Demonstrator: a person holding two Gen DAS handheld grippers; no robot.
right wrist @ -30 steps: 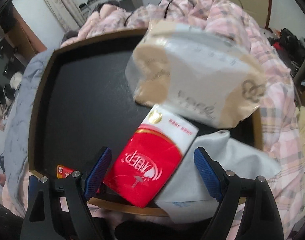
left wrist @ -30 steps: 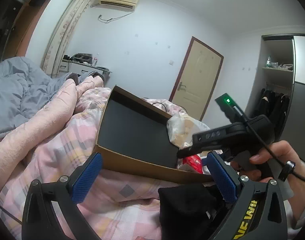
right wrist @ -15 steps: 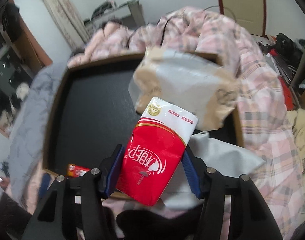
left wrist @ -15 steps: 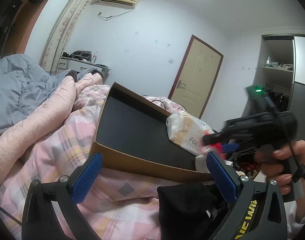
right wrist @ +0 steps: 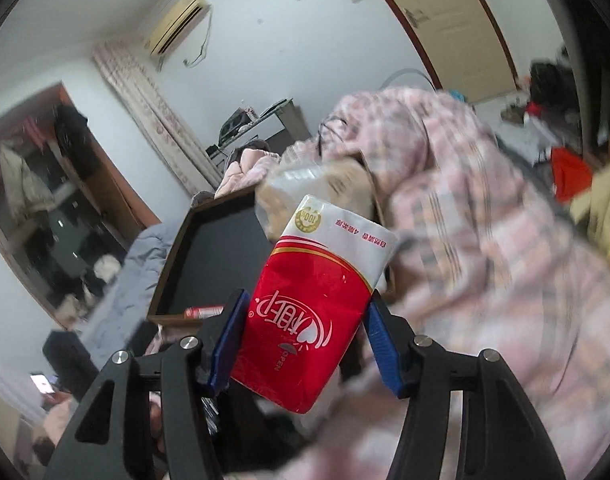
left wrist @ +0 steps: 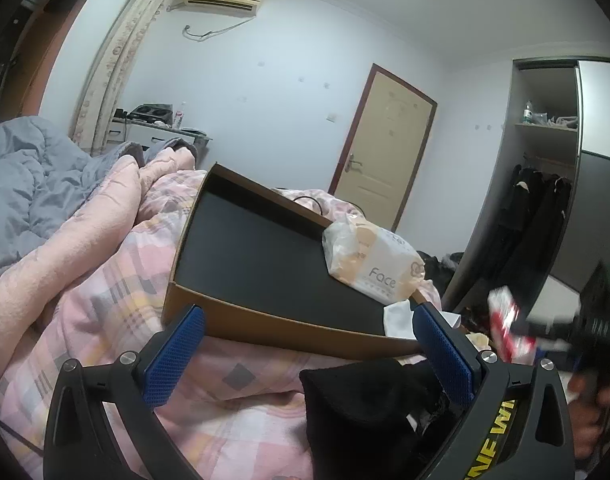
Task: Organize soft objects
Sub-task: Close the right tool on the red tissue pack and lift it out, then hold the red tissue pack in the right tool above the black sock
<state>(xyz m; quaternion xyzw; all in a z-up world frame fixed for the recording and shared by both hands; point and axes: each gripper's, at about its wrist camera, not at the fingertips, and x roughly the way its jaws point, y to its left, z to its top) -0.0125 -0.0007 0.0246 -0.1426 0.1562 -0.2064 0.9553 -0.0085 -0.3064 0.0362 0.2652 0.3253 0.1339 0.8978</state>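
The right gripper [right wrist: 305,344] pinches a red and white tissue pack [right wrist: 317,308] between its two blue pads, low in the middle of the right wrist view; the pack tilts a bit and is held up in the air, above the pink checked blanket [right wrist: 485,240]; in the left wrist view the same pack shows as a red and white blur at the right edge [left wrist: 505,328].

The left gripper [left wrist: 305,360] is spread wide with nothing between its pads, at the bottom of the left wrist view; a black soft cloth [left wrist: 357,408] lies on the blanket just under it, near the right pad.

A brown box [left wrist: 265,320] with a black inside sits on the bed in the middle of the left wrist view; a big pale tissue bag [left wrist: 373,260] with the word "Face" rests in the box at its far right corner; a white cloth [left wrist: 401,316] hangs over the box's near right rim; in the right wrist view a small red thing [right wrist: 203,312] lies in the near corner of the box, too blurry to name.

A grey quilt [left wrist: 29,184] and a plain pink quilt [left wrist: 85,232] fill the left side of the left wrist view; a door [left wrist: 381,152] stands behind the box.
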